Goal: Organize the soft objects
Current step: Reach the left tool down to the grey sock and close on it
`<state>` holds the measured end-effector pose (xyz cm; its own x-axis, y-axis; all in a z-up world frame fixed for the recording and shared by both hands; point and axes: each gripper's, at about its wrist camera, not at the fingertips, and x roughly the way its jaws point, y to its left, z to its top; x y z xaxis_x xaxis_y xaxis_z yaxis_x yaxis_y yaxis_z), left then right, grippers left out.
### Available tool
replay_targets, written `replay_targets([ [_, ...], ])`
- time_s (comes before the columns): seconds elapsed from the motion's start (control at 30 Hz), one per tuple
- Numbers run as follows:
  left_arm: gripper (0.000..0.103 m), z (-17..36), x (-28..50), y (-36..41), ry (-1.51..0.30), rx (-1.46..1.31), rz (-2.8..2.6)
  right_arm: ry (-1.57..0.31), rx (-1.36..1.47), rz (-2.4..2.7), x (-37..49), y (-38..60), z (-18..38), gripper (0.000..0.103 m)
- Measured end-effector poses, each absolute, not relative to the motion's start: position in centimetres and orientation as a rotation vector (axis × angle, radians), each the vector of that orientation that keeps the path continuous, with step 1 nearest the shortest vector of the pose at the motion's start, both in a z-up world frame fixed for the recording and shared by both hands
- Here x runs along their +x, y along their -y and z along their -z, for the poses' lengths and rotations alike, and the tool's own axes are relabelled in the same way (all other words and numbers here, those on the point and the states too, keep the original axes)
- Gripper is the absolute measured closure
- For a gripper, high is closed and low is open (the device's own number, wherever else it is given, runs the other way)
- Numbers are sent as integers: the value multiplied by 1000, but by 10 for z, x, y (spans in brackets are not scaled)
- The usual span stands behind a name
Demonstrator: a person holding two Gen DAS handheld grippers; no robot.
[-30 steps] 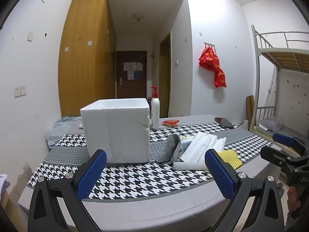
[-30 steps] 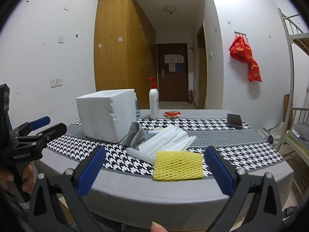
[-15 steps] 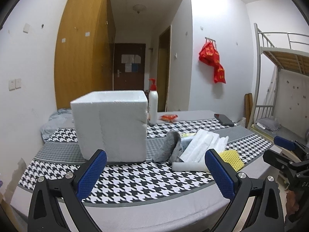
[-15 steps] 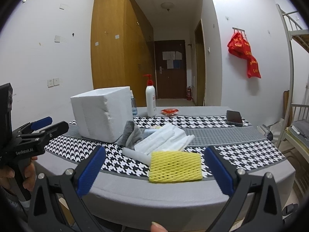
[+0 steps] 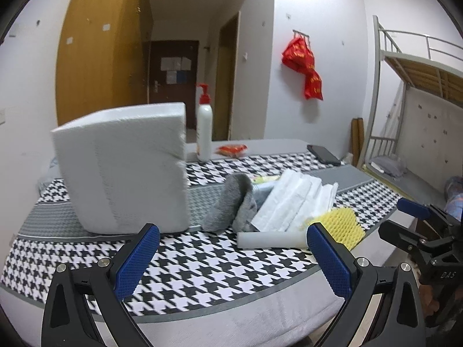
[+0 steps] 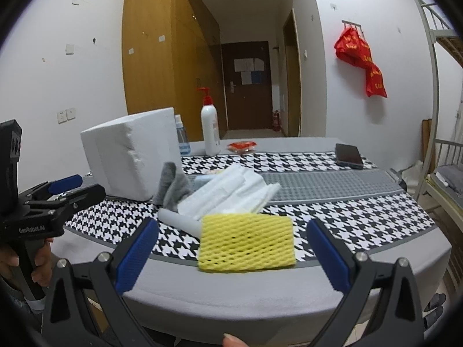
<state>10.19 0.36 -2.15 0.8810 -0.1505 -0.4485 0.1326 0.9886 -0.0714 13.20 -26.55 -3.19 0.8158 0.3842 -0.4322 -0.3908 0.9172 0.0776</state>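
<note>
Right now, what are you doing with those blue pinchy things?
A person holds a gripper in each hand, tidying soft things. Both the left gripper and the right gripper are open and holding nothing. A yellow foam net, white foam sheets and a grey cloth lie on the table beside a white foam box.

A black-and-white houndstooth cloth with grey bands [image 6: 332, 186] covers the surface. On it: a white foam box [image 5: 121, 170], grey felt piece [image 5: 228, 202], white foam sheets [image 6: 231, 193], yellow foam net [image 6: 246, 243].

Foam box [image 5: 121, 170] interior hidden.
</note>
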Motion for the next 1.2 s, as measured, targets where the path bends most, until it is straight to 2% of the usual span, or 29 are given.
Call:
replay_targets([
  [0.33, 1, 38, 139, 2, -574, -44, 178, -535, -1, -386, 158, 273, 52, 0],
  [0.87, 1, 37, 189, 16, -590, 4, 189, -589, 23, -390, 186, 274, 69, 0],
  [1.2, 9, 41, 208, 24, -610, 40, 200, -598, 23, -405, 195, 273, 73, 0],
])
